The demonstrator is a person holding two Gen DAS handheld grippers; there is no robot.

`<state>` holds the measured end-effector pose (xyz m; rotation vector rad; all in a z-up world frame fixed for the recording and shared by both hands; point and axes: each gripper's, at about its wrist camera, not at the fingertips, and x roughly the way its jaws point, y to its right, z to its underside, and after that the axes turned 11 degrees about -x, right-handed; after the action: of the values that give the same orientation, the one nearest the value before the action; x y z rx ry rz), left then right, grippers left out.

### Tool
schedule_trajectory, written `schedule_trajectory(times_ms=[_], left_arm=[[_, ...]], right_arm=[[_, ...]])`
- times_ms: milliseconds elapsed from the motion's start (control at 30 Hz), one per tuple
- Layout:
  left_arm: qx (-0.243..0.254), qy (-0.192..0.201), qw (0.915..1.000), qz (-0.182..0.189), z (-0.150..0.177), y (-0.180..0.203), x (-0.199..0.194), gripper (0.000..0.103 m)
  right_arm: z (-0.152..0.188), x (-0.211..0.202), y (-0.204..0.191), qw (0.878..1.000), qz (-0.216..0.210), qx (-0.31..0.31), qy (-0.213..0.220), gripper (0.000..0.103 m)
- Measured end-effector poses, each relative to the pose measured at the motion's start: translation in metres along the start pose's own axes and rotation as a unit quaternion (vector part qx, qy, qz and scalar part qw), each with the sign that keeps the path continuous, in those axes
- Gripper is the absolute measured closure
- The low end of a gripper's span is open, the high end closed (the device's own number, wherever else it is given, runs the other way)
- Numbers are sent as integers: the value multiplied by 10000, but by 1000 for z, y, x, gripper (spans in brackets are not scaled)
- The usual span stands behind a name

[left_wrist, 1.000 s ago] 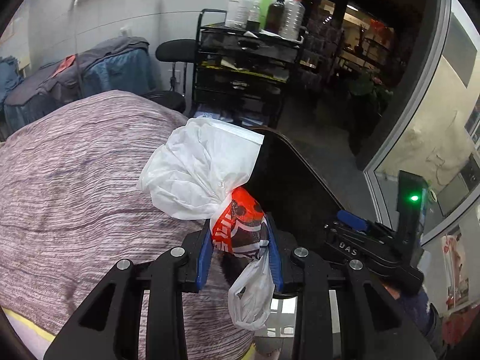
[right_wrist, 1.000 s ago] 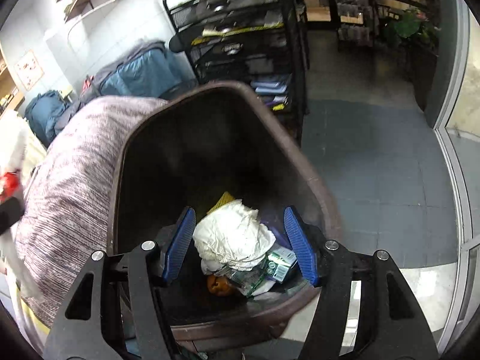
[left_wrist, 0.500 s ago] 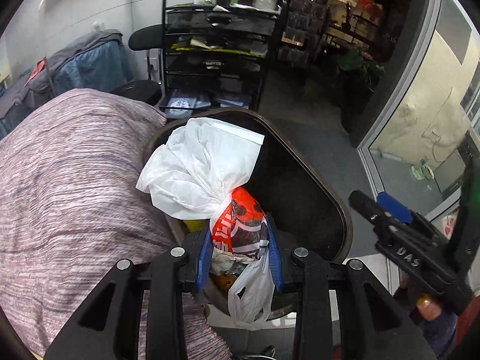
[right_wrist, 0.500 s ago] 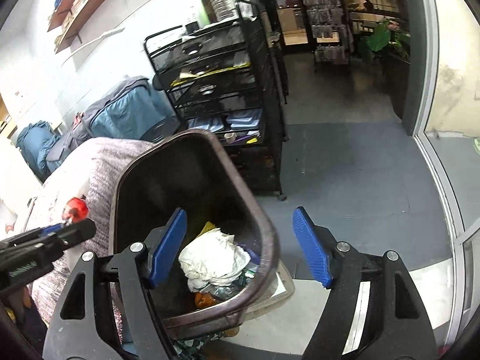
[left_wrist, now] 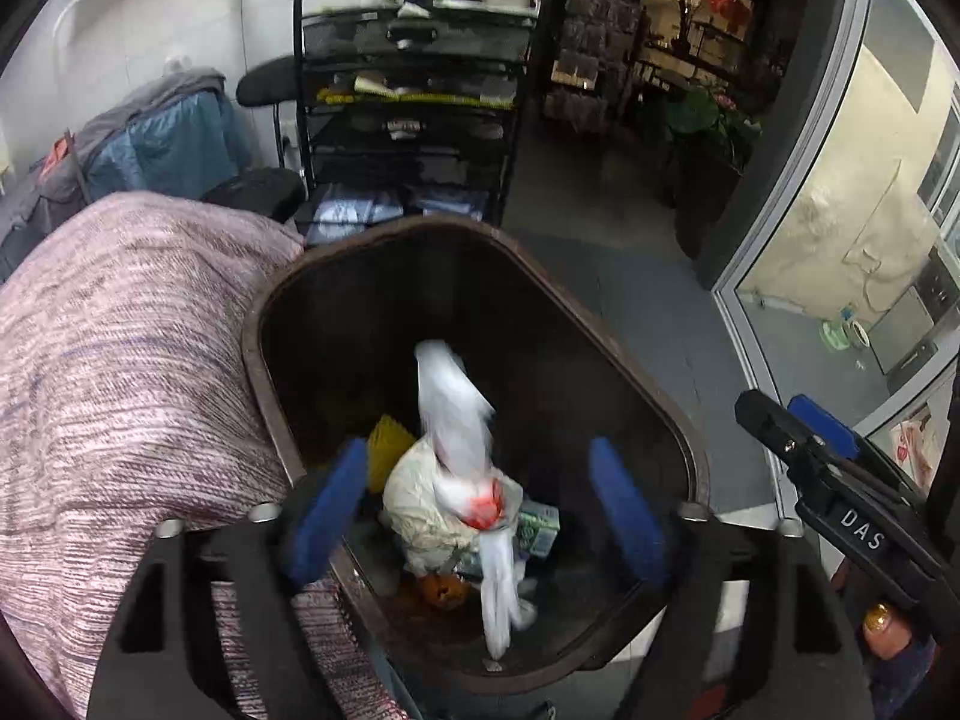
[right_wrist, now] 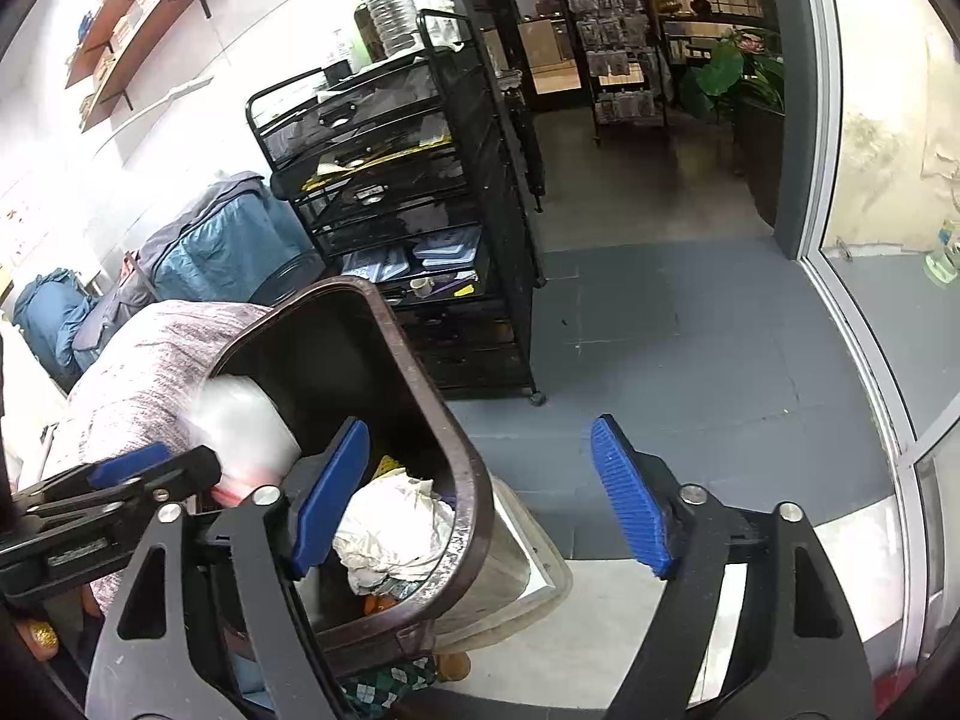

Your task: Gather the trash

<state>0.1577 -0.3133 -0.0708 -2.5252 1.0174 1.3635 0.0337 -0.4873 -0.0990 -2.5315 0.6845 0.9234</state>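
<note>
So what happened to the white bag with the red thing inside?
The left gripper opened and let go of the white plastic bag with the red wrapper; it is dropping, blurred, into the dark brown plastic bin. The right gripper stayed open and empty beside the bin's rim.

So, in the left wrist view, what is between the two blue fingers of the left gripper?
Between the left gripper's open fingers, the blurred white plastic bag hangs unheld over crumpled trash inside the brown bin. The left wrist view shows this.
</note>
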Motion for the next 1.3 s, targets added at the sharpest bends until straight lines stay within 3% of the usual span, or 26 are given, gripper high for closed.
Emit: schedule_trajectory(times_ms=[233, 533, 767, 1000, 1167, 1300], left_arm=[[97, 561, 9984, -5, 4, 3, -36, 6], [-141, 1422, 9893, -307, 22, -21, -102, 6], [-512, 2147, 9707, -946, 45, -61, -150, 6], [-983, 2446, 9537, -1446, 78, -101, -189, 6], [-1173, 2755, 9326, -2013, 108, -113, -214, 6], [-1338, 2907, 9240, -2092, 131, -120, -232, 6]], right_arm=[[0, -6, -5, 9998, 106, -31, 164, 15], [-1, -29, -42, 9968, 81, -425, 668, 9], [10, -61, -103, 9877, -366, -942, 1191, 6], [34, -97, -171, 9671, -915, -1664, 1692, 6], [53, -120, -204, 9550, -1242, -1883, 1926, 6], [70, -138, -221, 9458, -1308, -2109, 2096, 6]])
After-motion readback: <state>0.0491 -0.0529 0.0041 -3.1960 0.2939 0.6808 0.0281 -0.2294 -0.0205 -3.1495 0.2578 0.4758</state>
